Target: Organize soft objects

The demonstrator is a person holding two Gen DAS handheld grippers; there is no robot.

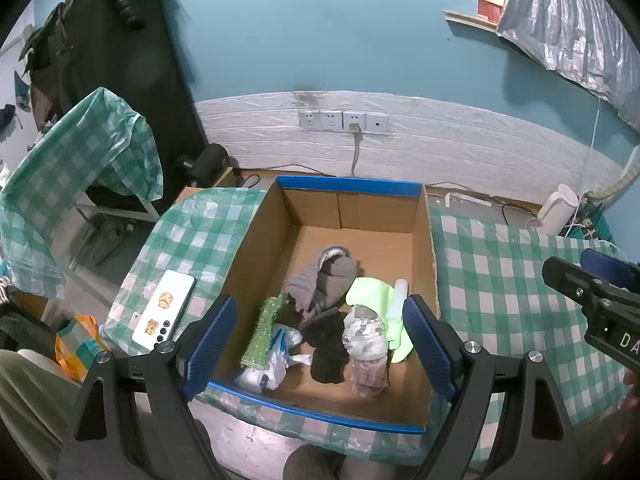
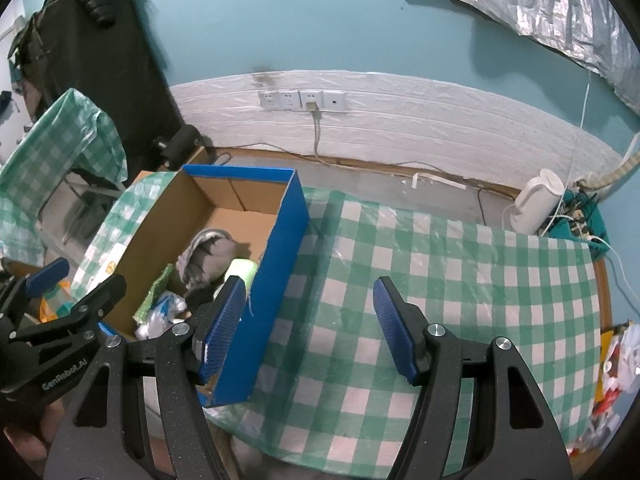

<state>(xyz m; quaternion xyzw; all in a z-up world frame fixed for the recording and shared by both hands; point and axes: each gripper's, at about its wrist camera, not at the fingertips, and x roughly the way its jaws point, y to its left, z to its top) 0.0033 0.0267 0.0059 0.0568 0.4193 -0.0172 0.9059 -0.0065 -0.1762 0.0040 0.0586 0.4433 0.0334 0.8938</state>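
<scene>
Below the left hand-held gripper [image 1: 320,336], soft objects [image 1: 332,320] already lie heaped in the cardboard box [image 1: 352,188]. Both jaws stand wide and empty; under the right hand-held gripper [image 2: 310,328] the checked counter [image 2: 440,280] looks bare, so the sorting seems nearly finished.

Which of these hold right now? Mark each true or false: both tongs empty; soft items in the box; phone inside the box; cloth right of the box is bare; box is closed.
1. Both tongs, left and right, are empty: true.
2. Soft items lie in the cardboard box: true.
3. The phone is inside the box: false, it lies on the checked cloth left of it.
4. The cloth right of the box is bare: true.
5. The box is closed: false, open-topped.
</scene>
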